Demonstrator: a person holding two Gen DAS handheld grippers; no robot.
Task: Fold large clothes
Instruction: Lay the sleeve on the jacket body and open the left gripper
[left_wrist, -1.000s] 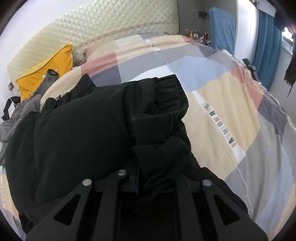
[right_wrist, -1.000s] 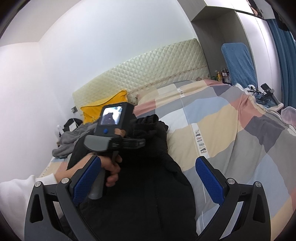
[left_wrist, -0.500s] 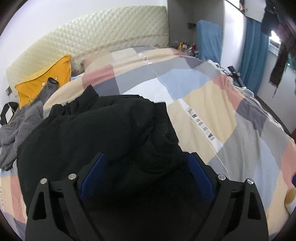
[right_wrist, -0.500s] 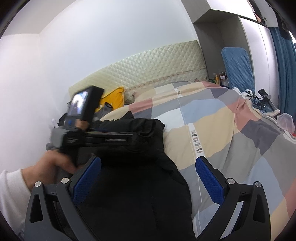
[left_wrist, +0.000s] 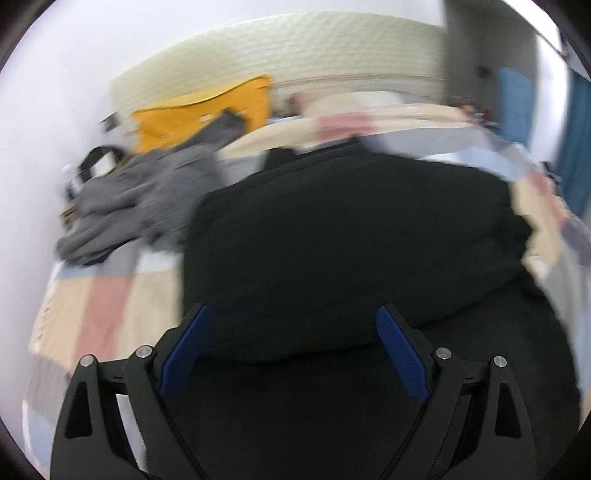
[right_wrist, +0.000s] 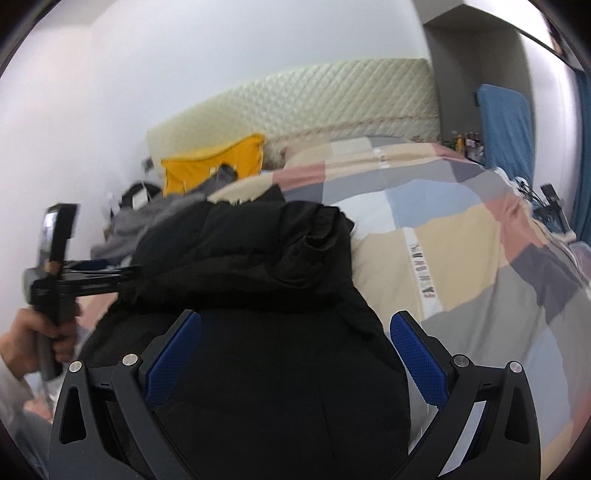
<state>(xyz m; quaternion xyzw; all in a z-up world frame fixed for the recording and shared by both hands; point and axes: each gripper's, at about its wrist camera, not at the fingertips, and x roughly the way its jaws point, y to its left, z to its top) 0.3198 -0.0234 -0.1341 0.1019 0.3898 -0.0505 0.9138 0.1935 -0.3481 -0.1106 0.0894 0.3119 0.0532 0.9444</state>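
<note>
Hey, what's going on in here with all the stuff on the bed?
A person is folding a black jacket on a bed with a patchwork quilt. The left hand-held gripper and the right hand-held gripper are both open above the jacket, gripping nothing. A sleeve is folded across the top. A gray garment and a yellow pillow lie near the headboard.

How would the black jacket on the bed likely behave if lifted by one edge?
The black jacket is probably floppy: its folded layers sag and crease. It looks puffy, so likely light for its bulk. Its smooth fabric may slip on the quilt.
</note>
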